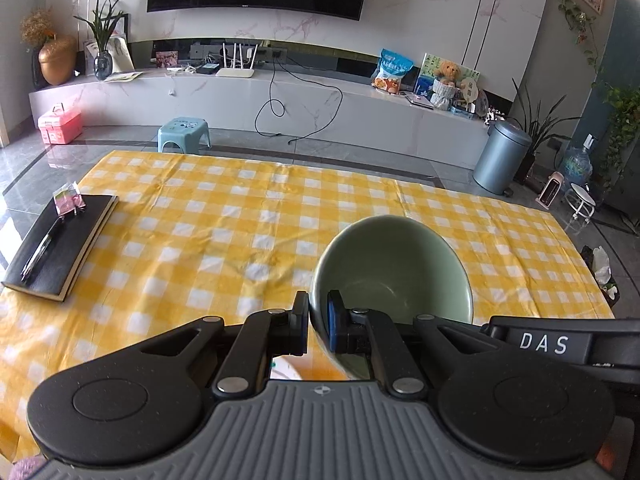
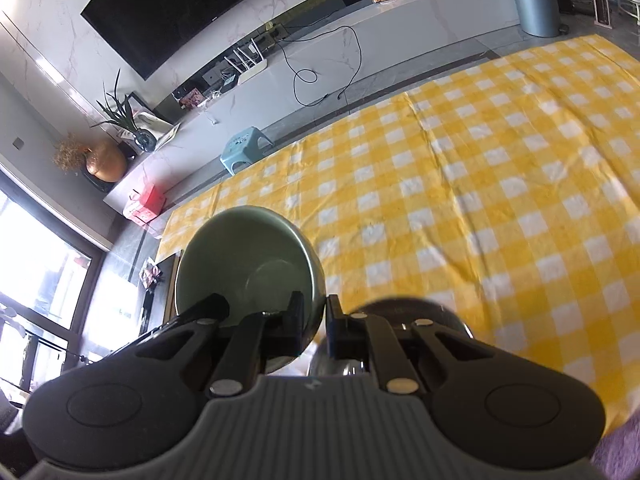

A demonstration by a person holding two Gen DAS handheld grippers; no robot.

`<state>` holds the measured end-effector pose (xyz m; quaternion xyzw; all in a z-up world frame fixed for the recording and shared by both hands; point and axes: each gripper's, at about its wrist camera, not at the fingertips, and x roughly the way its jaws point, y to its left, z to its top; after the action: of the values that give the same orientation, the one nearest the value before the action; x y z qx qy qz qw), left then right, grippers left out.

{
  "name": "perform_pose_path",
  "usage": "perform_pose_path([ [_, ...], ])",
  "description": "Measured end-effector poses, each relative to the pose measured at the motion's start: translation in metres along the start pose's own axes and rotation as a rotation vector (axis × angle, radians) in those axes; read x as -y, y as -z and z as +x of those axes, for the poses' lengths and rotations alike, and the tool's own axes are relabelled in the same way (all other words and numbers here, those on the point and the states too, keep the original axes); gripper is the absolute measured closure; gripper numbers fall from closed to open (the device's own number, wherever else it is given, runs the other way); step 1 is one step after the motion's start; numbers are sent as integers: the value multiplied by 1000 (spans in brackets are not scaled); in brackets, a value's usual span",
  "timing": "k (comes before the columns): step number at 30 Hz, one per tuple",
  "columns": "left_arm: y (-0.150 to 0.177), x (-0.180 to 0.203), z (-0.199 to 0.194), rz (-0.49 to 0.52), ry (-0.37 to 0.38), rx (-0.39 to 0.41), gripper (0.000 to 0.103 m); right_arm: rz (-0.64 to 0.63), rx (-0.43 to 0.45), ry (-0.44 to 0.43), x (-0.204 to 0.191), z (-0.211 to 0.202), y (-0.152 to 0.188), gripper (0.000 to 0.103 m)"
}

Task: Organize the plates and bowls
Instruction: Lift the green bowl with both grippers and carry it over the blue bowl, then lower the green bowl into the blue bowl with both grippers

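- A pale green glazed ceramic bowl [image 1: 394, 268] is pinched by its near rim in the left gripper [image 1: 318, 322], one pad inside the wall and one outside, and is carried above the yellow-and-white checked tablecloth [image 1: 224, 216].
- A green bowl [image 2: 244, 256] is clamped the same way by the right gripper [image 2: 314, 322]; whether this is a second bowl or the same one gripped from both sides cannot be told from these views.
- A slip is judged the main risk: only a thin rim is gripped on smooth glaze, so the weight could swing the bowl loose during a quick move.
- A dark rounded object [image 2: 404, 316] lies just under the right gripper, blurred; a knock against it is possible.
- Wide bare cloth is left ahead for setting down.
- A black notebook [image 1: 60, 240] with a pen sits near the cloth's left edge, well apart.
- The far edge drops to grey tiled floor [image 1: 360, 152].
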<state>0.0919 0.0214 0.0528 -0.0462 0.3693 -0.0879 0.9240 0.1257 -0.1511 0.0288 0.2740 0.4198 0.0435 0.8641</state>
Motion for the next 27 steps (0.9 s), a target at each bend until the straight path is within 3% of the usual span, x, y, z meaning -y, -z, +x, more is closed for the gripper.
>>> perform_pose_path([
  [6, 22, 3, -11, -22, 35, -15, 93, 7, -4, 5, 14, -21, 25, 95],
  [12, 42, 14, -2, -17, 66, -60, 93, -8, 16, 64, 29, -34, 37, 95],
  [27, 59, 25, 20, 30, 49, -140, 91, -13, -38, 106, 55, -11, 42, 95],
])
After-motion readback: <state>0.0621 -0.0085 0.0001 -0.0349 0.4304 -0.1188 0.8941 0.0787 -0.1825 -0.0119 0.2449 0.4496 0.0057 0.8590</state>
